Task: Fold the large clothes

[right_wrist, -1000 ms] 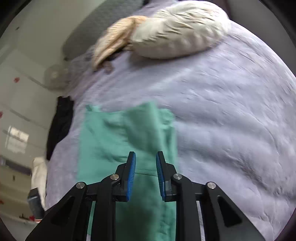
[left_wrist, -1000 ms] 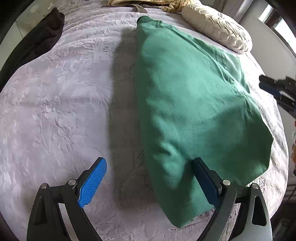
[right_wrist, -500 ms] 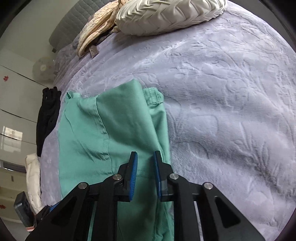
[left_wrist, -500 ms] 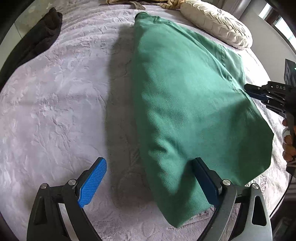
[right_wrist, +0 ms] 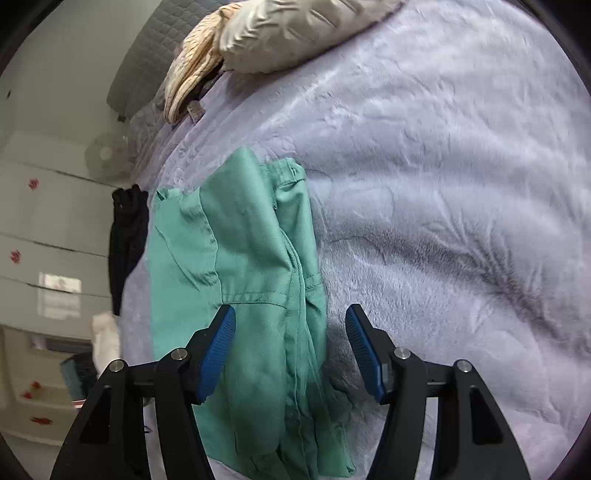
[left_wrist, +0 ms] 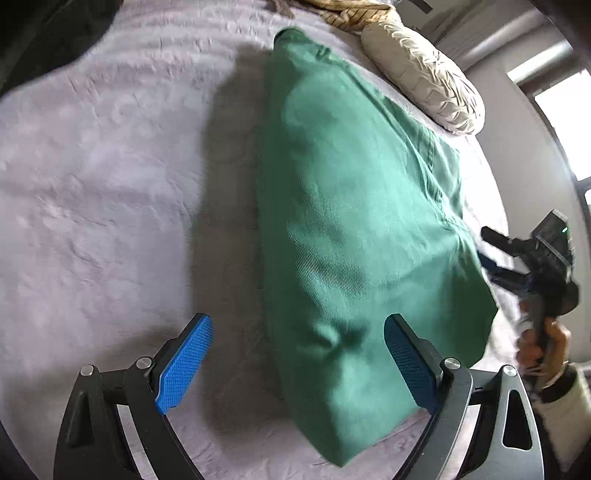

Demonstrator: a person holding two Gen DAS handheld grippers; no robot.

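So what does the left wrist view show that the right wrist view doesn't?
Only the left wrist view: the left gripper, jaws open, the hand holding the right gripper, and a window. Only the right wrist view: a fan and white drawers. Both: the green garment on the lilac bedspread, the cream pillow, and the right gripper, jaws opening.

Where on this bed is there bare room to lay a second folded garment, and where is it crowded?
Bare bedspread lies between the green garment and the black clothing at the bed's edge. Another wide bare patch runs beside the green garment, below the cream pillow. The head end is crowded: pillow plus a striped cloth.
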